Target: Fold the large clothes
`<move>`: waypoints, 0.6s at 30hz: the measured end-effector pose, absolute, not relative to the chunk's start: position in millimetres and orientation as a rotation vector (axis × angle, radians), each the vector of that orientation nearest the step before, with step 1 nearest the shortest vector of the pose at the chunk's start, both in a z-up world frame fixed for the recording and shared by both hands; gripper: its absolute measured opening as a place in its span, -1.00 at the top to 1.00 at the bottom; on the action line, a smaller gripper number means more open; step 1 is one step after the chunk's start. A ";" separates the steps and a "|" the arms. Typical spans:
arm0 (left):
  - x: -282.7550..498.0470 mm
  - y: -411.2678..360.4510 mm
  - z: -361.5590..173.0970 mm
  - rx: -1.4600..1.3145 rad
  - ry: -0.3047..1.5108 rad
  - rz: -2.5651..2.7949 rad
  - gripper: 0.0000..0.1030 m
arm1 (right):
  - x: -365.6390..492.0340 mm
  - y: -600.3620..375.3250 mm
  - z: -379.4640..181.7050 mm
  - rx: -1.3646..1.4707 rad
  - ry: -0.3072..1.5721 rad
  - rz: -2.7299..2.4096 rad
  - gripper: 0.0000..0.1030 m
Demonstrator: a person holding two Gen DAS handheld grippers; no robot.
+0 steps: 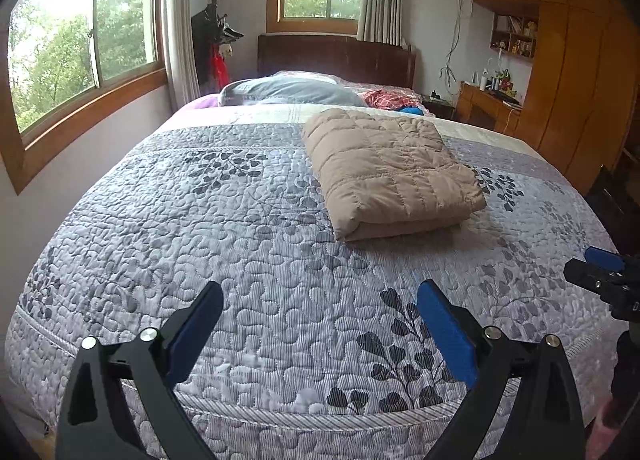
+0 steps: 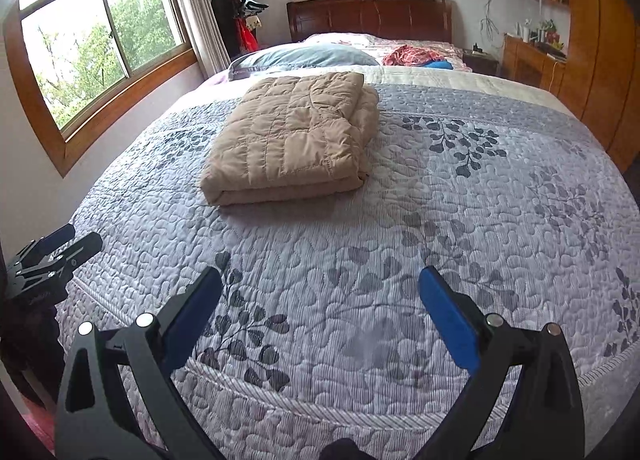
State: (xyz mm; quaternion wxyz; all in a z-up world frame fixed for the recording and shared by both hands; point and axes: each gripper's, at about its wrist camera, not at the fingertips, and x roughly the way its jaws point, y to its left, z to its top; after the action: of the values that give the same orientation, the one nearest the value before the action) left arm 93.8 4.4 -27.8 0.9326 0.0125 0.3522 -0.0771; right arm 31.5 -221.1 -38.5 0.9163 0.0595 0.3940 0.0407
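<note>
Lying folded – one jacket (image 1: pixel 390 170), two empty claws apart.

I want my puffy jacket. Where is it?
Folded on the bed's quilt, the tan jacket lies mid-bed in both views, just before the grey pillow, beyond both open tools.

jacket (image 2: pixel 292 136): tan quilted cloth, puffy and matt from where I sit
bedspread (image 2: pixel 400 228): stitched, bumpy cloth
headboard (image 2: pixel 368 18): dark glossy wood
my gripper pads (image 1: pixel 448 332): matt blue
</note>
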 end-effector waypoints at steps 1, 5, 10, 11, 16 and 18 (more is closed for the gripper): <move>90.9 3.9 -26.5 0.029 0.718 -0.157 -0.90 | 28.8 -219.8 -38.1 0.119 0.810 0.080 -0.90; 80.4 3.8 -22.2 0.030 0.707 -0.160 -0.90 | 19.9 -216.5 -38.0 0.121 0.810 0.076 -0.90; 74.3 2.9 -19.3 0.030 0.696 -0.161 -0.90 | 14.9 -217.3 -39.0 0.128 0.809 0.065 -0.90; 73.7 3.0 -19.2 0.031 0.696 -0.161 -0.90 | 14.7 -217.9 -39.3 0.132 0.810 0.065 -0.90; 74.0 2.7 -20.5 0.037 0.701 -0.165 -0.90 | 14.4 -217.7 -39.8 0.130 0.814 0.067 -0.90; 74.4 3.3 -21.4 0.037 0.705 -0.164 -0.90 | 14.4 -216.0 -40.1 0.121 0.816 0.067 -0.90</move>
State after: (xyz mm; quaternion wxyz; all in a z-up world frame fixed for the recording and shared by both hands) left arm 74.4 3.3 -21.4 0.9351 0.0183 0.3447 -0.0804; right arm 14.4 -216.0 -40.1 0.9157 0.0589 0.3963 0.0326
